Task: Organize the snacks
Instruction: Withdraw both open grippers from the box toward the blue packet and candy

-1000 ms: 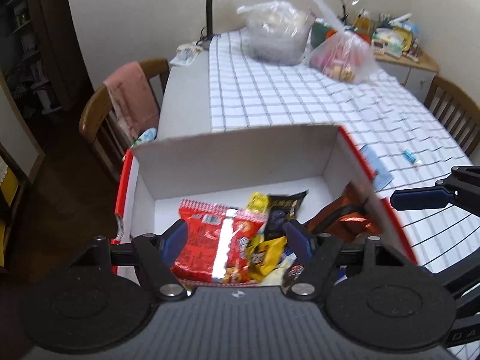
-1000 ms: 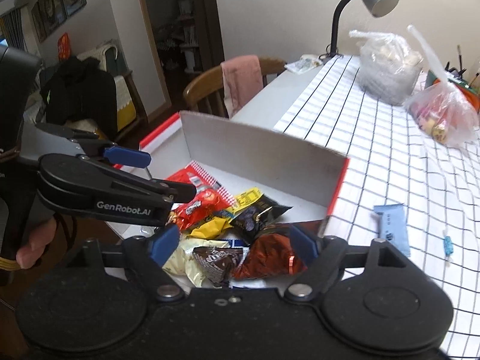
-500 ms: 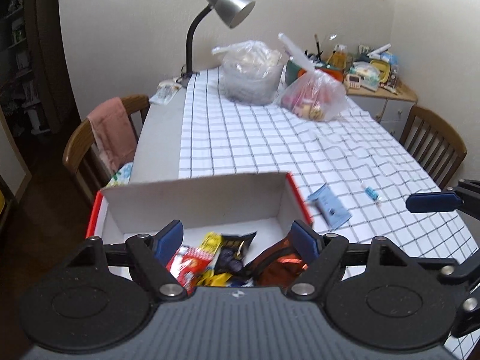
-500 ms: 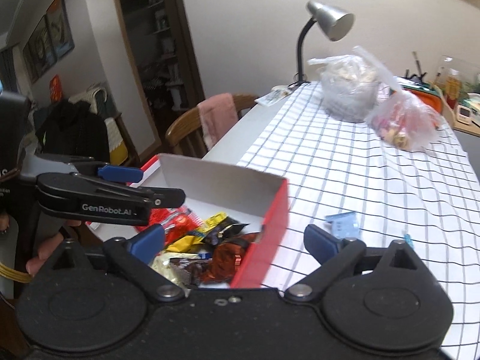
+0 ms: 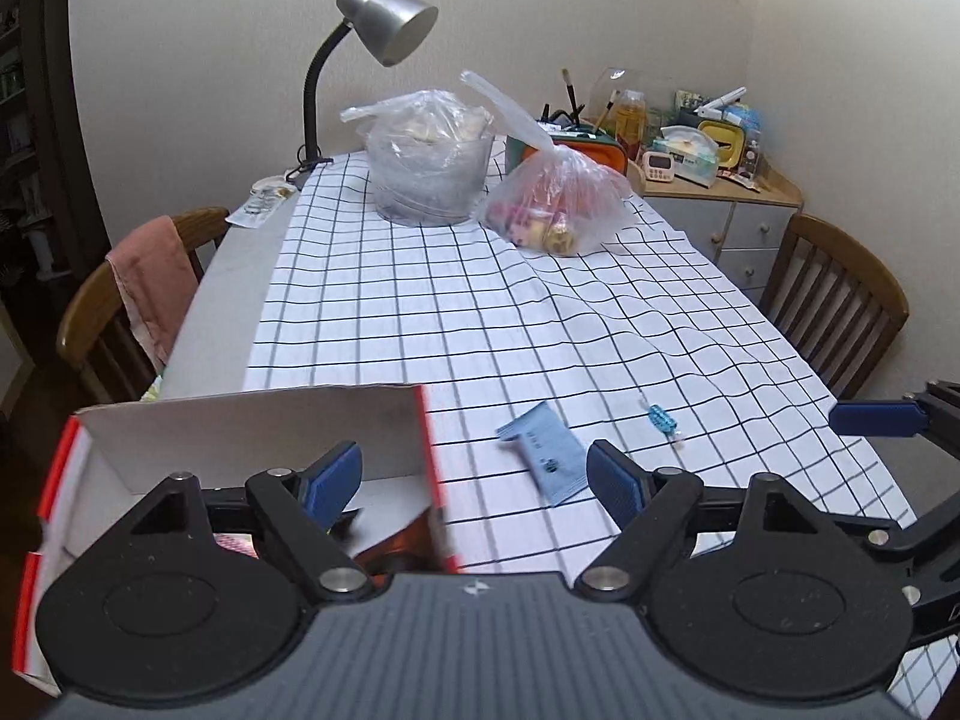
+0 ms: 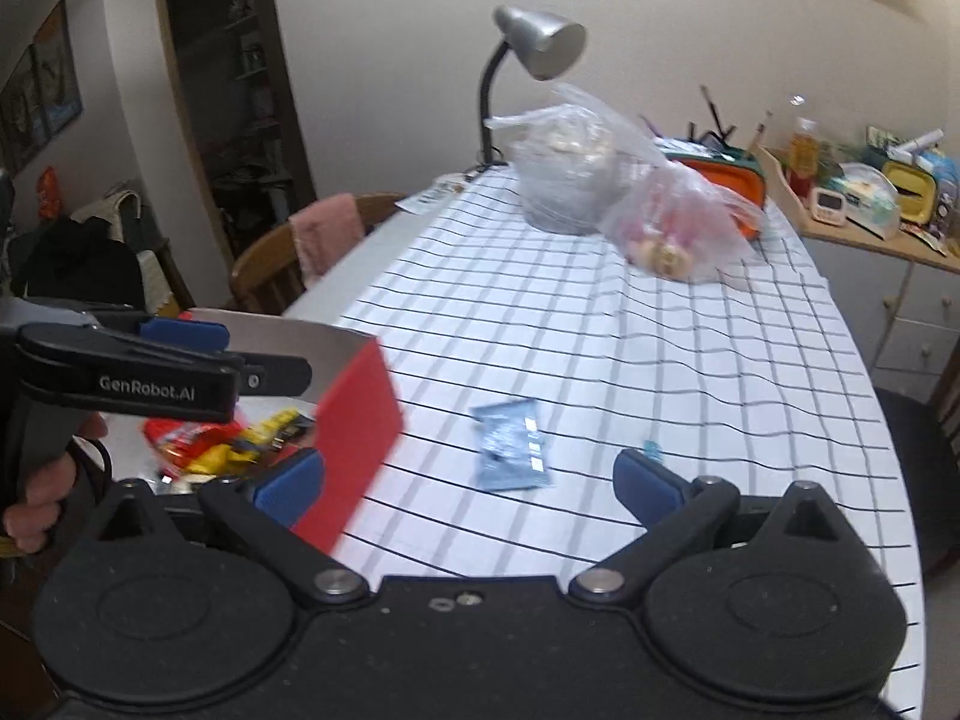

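A red-and-white cardboard box [image 5: 252,432] [image 6: 357,420] sits at the table's near left and holds several snack packets [image 6: 228,444]. A light blue packet [image 5: 543,456] [image 6: 510,450] lies flat on the checked cloth right of the box. A small blue wrapped candy [image 5: 660,419] [image 6: 650,449] lies further right. My left gripper [image 5: 474,477] is open and empty, above the box's right wall. My right gripper [image 6: 468,480] is open and empty, just short of the blue packet.
At the table's far end stand a desk lamp [image 5: 372,54], a clear plastic bag [image 5: 429,162] and a pink-tinted bag [image 5: 555,198]. Wooden chairs stand at the left [image 5: 120,312] and right [image 5: 834,294]. A cluttered cabinet [image 5: 708,180] is behind.
Both grippers have pulled back from over the box and swung right toward the blue packet. The red packet seen between the left fingers a second ago now lies in the box.
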Demonstrator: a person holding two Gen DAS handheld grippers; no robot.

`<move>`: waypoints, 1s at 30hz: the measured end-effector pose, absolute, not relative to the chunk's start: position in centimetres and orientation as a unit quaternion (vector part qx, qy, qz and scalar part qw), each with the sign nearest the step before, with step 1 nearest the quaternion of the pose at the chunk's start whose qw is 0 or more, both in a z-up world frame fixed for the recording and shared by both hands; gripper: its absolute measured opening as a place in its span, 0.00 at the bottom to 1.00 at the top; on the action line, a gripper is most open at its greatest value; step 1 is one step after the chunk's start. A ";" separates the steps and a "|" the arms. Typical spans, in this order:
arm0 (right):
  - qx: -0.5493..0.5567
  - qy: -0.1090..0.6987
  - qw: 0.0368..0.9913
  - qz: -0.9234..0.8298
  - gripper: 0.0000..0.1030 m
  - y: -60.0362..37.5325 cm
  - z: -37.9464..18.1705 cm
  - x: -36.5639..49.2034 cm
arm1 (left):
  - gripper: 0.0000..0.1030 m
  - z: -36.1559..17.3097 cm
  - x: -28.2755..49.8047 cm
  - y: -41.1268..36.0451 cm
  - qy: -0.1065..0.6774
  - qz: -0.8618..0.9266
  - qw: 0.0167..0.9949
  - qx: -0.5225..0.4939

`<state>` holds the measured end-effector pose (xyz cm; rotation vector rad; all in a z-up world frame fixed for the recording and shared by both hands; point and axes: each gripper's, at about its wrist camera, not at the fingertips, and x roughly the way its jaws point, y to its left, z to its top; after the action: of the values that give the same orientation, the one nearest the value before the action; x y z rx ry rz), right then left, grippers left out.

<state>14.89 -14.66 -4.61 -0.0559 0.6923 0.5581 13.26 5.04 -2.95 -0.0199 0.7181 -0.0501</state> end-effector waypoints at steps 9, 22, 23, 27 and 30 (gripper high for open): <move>-0.048 0.346 0.898 0.266 1.00 -19.5 -6.7 18.4 | 0.80 -5.1 17.1 -0.6 0.372 0.008 0.928 -0.008; -0.086 0.369 0.886 0.267 0.98 -21.0 -11.6 24.5 | 0.80 -9.8 23.3 -4.6 0.412 0.058 0.909 -0.009; -0.085 0.374 0.884 0.266 0.96 -21.0 -12.1 25.2 | 0.80 -10.3 23.8 -4.6 0.419 0.061 0.906 -0.010; -0.087 0.384 0.881 0.262 0.91 -20.8 -13.7 27.0 | 0.80 -12.0 25.6 -5.0 0.439 0.072 0.895 -0.008; -0.091 0.393 0.878 0.260 0.85 -20.4 -14.8 28.2 | 0.80 -13.4 26.8 -4.7 0.456 0.083 0.886 -0.014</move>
<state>28.21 -20.41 -14.82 -0.1890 0.8189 0.5425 26.81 -4.69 -13.40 -0.0293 0.9486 0.1723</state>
